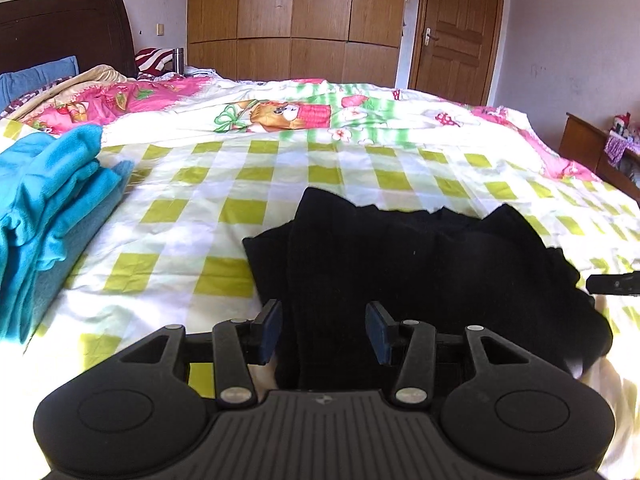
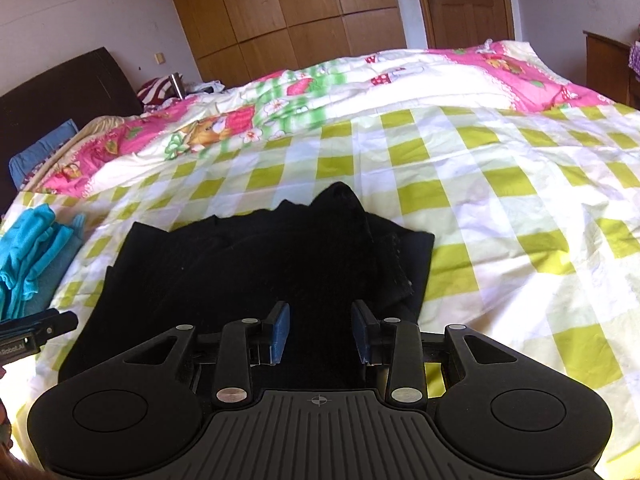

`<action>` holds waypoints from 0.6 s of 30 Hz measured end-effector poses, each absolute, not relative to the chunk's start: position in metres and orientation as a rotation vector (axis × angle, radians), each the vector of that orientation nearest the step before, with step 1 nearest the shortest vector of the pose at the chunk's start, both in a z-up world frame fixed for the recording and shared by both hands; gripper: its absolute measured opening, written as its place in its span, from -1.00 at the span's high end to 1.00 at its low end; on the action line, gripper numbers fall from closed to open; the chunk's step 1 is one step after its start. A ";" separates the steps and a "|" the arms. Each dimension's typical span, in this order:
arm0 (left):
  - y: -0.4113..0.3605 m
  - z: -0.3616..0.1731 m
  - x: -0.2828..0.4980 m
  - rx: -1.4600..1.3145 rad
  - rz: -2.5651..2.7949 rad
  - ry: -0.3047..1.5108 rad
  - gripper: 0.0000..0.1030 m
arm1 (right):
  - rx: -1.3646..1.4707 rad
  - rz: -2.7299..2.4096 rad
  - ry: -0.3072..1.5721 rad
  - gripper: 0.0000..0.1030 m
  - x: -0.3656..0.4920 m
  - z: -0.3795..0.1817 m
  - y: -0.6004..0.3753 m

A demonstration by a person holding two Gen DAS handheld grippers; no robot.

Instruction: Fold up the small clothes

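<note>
Black cloth fills the near middle of the left wrist view: a dark garment (image 1: 420, 264) lies rumpled on the bed (image 1: 248, 184), close to its near edge, on a cover of white and lime-green checks. The left gripper (image 1: 324, 330) hangs low over the garment's near left part with its two blue-padded fingers (image 1: 270, 332) spread apart — nothing sits between them, though the black cloth lies just beneath. Toward the bed's left edge rests a pile of bright blue clothes (image 1: 48, 204), well apart from the black garment. At the right edge of this view a dark tip of the right gripper (image 1: 614, 283) pokes in beside the garment. Beyond the bed stand a wooden wardrobe (image 1: 292, 20) and a door (image 1: 456, 28).

From the right wrist, the same black garment (image 2: 248, 264) spreads over the checks near the bed's near edge, with one folded flap raised at its far side. The right gripper (image 2: 320, 330) is also released, its blue pads (image 2: 280, 330) held wide over the garment's near right part. The blue clothes (image 2: 30, 252) show at the left edge, and the left gripper (image 2: 38, 330) enters there — just beside the garment's left border.
</note>
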State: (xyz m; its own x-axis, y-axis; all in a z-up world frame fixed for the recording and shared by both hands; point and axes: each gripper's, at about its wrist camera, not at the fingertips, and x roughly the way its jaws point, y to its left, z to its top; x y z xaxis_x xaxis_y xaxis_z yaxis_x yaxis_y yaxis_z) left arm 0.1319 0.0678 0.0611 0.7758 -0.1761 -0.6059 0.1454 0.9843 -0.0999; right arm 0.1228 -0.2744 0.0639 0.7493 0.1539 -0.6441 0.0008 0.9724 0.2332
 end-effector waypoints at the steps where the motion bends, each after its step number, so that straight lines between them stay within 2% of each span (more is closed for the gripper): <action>1: 0.063 0.062 0.140 -0.054 -0.170 0.655 -0.15 | 0.212 0.092 0.714 0.34 0.132 0.064 -0.269; 10: 0.036 0.031 0.220 -0.037 -0.106 0.645 -0.15 | 0.191 0.024 0.728 0.36 0.220 0.028 -0.262; 12: 0.042 0.012 0.233 -0.021 -0.038 0.713 -0.14 | 0.199 -0.057 0.786 0.58 0.230 0.009 -0.276; 14: 0.054 0.000 0.231 -0.037 -0.017 0.719 -0.18 | 0.247 -0.039 0.775 0.64 0.225 0.001 -0.287; 18: 0.069 -0.001 0.221 -0.068 -0.026 0.707 -0.19 | 0.231 -0.059 0.772 0.63 0.222 0.008 -0.281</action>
